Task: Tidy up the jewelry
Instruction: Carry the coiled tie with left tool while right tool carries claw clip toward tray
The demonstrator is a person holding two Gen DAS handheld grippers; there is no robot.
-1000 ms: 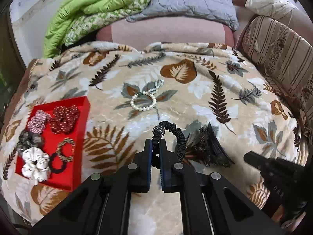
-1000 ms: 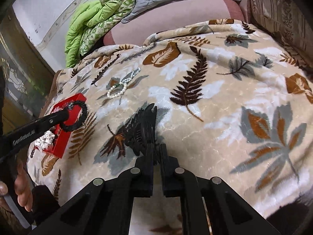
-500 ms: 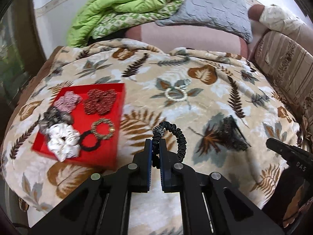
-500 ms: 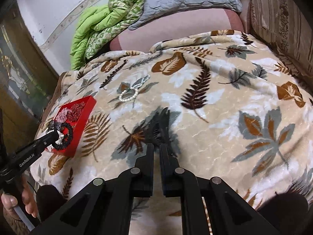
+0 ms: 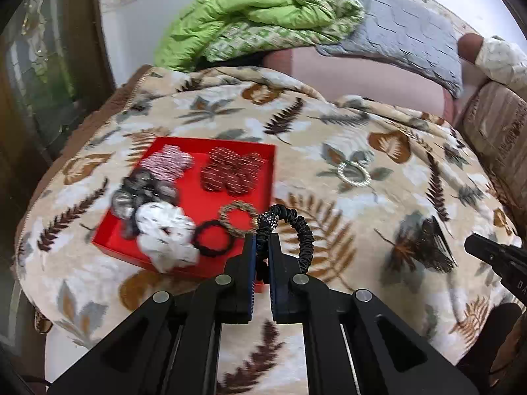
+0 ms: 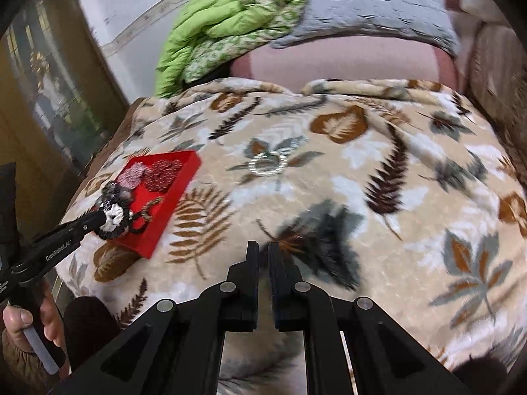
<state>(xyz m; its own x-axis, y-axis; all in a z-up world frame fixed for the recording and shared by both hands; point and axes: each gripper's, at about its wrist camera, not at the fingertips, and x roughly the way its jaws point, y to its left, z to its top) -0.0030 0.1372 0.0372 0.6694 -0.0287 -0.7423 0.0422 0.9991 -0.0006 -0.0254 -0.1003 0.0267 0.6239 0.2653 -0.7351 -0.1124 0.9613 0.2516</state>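
Since 1s ago, hair tie (image 5: 298, 227) now over red tray (image 5: 197, 204)

Left gripper (image 5: 262, 250) jaws clamped on something; right gripper (image 6: 262, 258) jaws nearly closed, empty.

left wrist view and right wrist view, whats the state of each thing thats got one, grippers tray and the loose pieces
left gripper: shut on the black ruched hair tie with a rhinestone bead, held above the tray's near corner
right gripper: shut, holding nothing
red square tray: open, holds several scrunchies and rings
pearl bead bracelet: loose on the leaf-print blanket
dark claw hair clip: loose on the blanket
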